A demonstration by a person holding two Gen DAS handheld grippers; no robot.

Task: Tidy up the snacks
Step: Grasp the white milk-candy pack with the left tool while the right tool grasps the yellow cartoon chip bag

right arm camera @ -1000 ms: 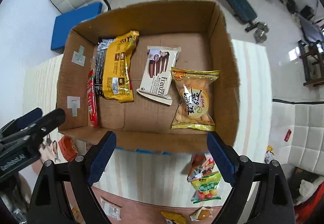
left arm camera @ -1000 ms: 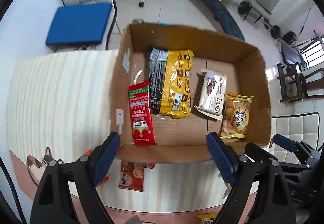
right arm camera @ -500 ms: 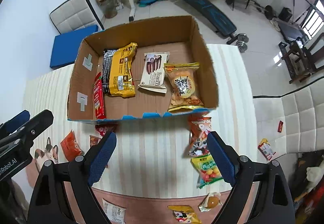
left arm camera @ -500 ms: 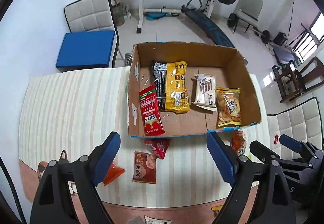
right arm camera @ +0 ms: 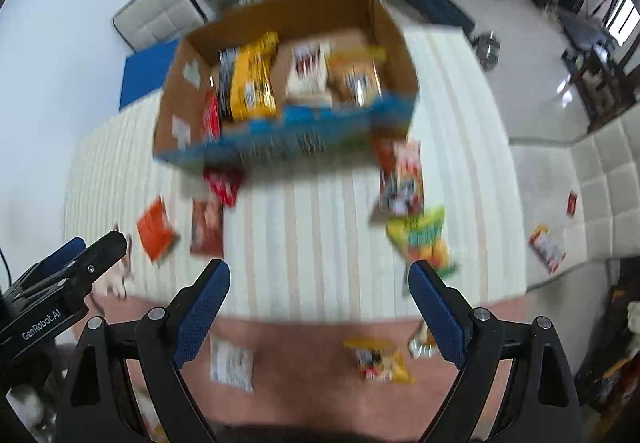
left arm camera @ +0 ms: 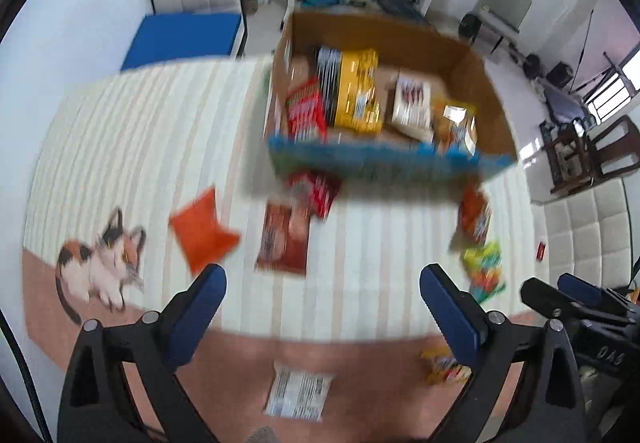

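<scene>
— Cardboard box (left arm camera: 472, 71) sits at the upper middle of the left view, four packets already flat inside it: a red packet (left arm camera: 306, 111), a yellow bag (left arm camera: 356, 91), a white wafer pack (left arm camera: 412, 101) and an orange-and-yellow one (left arm camera: 460, 123) at its right end.

— And both tools are empty?

— Yes. On the left gripper (left arm camera: 322, 297) the jaws are opening with nothing between them, and the right gripper (right arm camera: 320, 289) stands spread wide, carrying nothing. I'd judge they are choosing the next loose snack.

— Which ones are loose?

— On the striped cloth (left arm camera: 140, 131), left of centre, lies an orange pouch (left arm camera: 202, 229), with a brown packet (left arm camera: 286, 237) just beside it. A green bag (right arm camera: 424, 239) lies at the right in the right view. Low in the frame, on the pink border, there's a white packet (left arm camera: 298, 393).

— How would you go about it?

— Come straight down over one flat packet, jaws across its short side, and pinch only once the pads are low enough to catch film, not cloth. The pictures are blurred, so I'd settle first.

— Room to move?

— Plenty of bare cloth in the middle. The blue front wall of the box stands up, so a load must clear it. Some packets lie tucked close against that wall, awkward to reach. The cloth's right edge is near the green bag; one packet (right arm camera: 546, 247) seems already on the floor there.
</scene>
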